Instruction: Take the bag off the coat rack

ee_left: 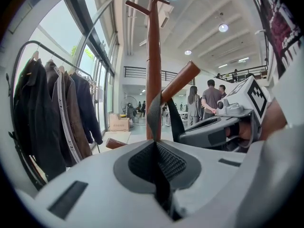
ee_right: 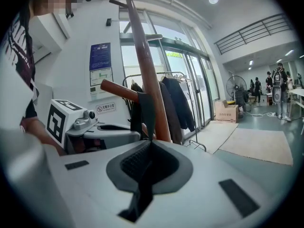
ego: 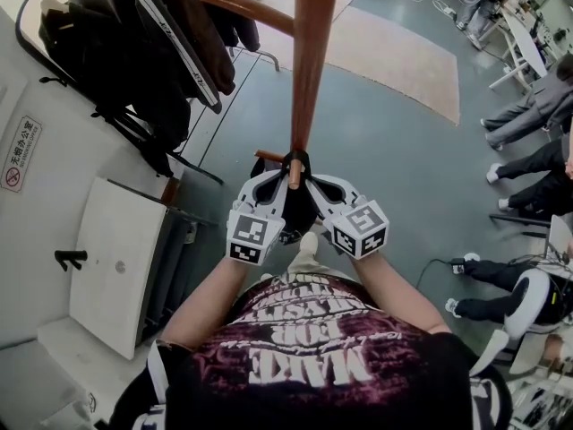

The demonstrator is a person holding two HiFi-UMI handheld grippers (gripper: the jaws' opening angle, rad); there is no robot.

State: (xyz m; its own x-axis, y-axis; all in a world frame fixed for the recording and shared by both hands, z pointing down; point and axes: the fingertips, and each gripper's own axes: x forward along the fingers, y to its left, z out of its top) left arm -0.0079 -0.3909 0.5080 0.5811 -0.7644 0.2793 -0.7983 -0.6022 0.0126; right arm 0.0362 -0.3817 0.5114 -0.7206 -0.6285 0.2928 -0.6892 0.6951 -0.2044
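A brown wooden coat rack pole [ego: 312, 52] stands just ahead of me, with a short peg [ee_left: 180, 82] slanting out of it. A black bag [ego: 300, 211] hangs below that peg by a black strap [ee_left: 154, 115] looped over it. My left gripper [ego: 279, 179] is shut on the strap from the left, the webbing pinched between its pads [ee_left: 166, 163]. From the right, my right gripper [ego: 313, 183] is shut on the same strap [ee_right: 145, 113] just under the peg [ee_right: 118, 90]. Both grippers sit close together and hide most of the bag.
A clothes rail with dark coats [ego: 152, 43] stands at the left, close to the pole. A white cabinet [ego: 116, 267] lies at the lower left. A beige rug [ego: 403, 56] covers the floor beyond. Seated people [ego: 537, 115] and chairs line the right side.
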